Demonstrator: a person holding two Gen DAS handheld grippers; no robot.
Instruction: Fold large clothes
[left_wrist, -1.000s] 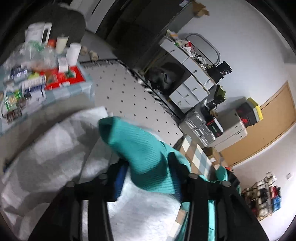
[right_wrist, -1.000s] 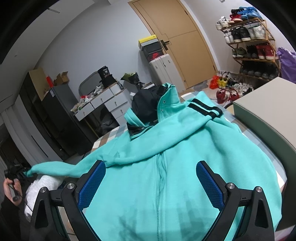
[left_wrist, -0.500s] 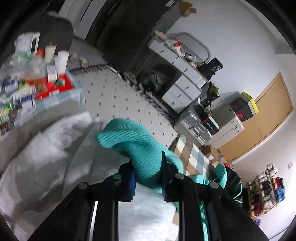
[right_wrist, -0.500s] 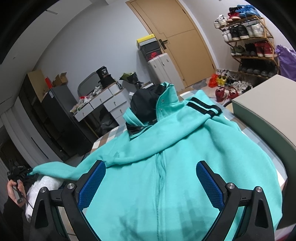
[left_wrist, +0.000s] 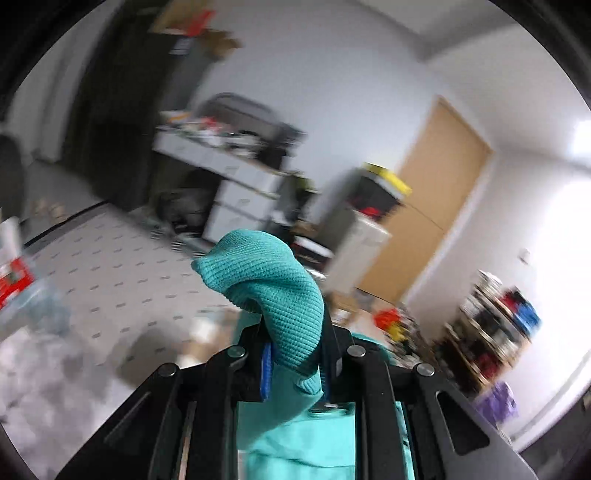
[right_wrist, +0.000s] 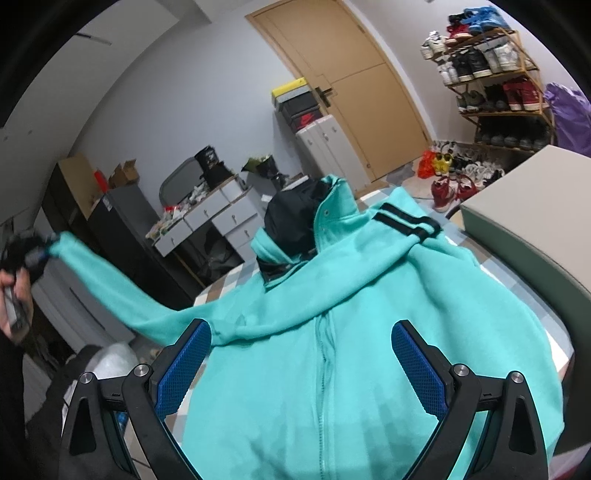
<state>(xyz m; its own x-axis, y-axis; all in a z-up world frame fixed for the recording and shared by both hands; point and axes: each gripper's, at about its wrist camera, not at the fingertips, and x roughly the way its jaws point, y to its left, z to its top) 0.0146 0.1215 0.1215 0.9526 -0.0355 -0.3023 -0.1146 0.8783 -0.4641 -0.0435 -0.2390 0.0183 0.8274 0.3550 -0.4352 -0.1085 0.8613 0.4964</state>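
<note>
Both wrist views face the door (left_wrist: 436, 206), sharing the hoodie (right_wrist: 369, 332).

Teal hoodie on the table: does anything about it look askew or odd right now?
Yes. The teal hoodie lies zipper-up, but one sleeve is stretched off the table's edge, its cuff clamped in the left tool. The other sleeve is folded across the chest. The right tool hangs open above the front, gripping nothing.
</note>
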